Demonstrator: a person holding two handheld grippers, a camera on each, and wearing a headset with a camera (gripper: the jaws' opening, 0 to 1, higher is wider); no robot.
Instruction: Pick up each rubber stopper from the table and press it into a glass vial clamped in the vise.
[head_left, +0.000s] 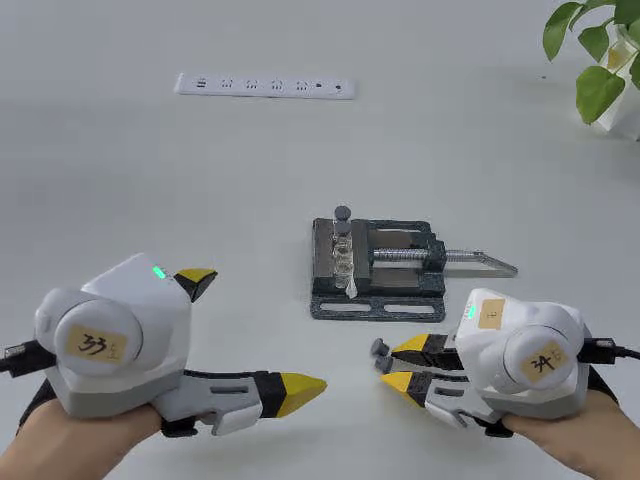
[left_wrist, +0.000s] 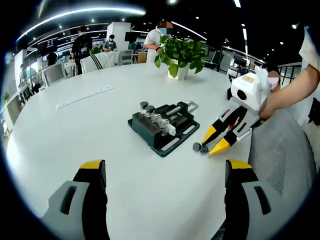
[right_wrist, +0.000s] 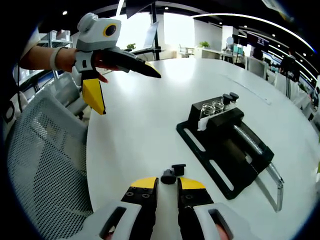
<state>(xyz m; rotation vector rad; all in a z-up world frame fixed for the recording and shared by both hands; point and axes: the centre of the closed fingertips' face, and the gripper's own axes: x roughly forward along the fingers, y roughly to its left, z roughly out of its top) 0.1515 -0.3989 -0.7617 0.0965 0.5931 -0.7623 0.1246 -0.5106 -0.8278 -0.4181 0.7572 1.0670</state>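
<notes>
White table (head_left: 200, 200): vise (head_left: 395, 285) clamps vials (head_left: 343, 258), far two stoppered

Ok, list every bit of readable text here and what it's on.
"33": tan sticker on the left gripper.
"34": tilted sticker on the right gripper.
Small top label on the right gripper: too small to read.
Power strip markings: too small to read.

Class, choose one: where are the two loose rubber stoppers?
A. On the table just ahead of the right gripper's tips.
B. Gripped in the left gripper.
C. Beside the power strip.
A: both loose stoppers lie on the table, just beyond the tips of the right gripper.
</notes>
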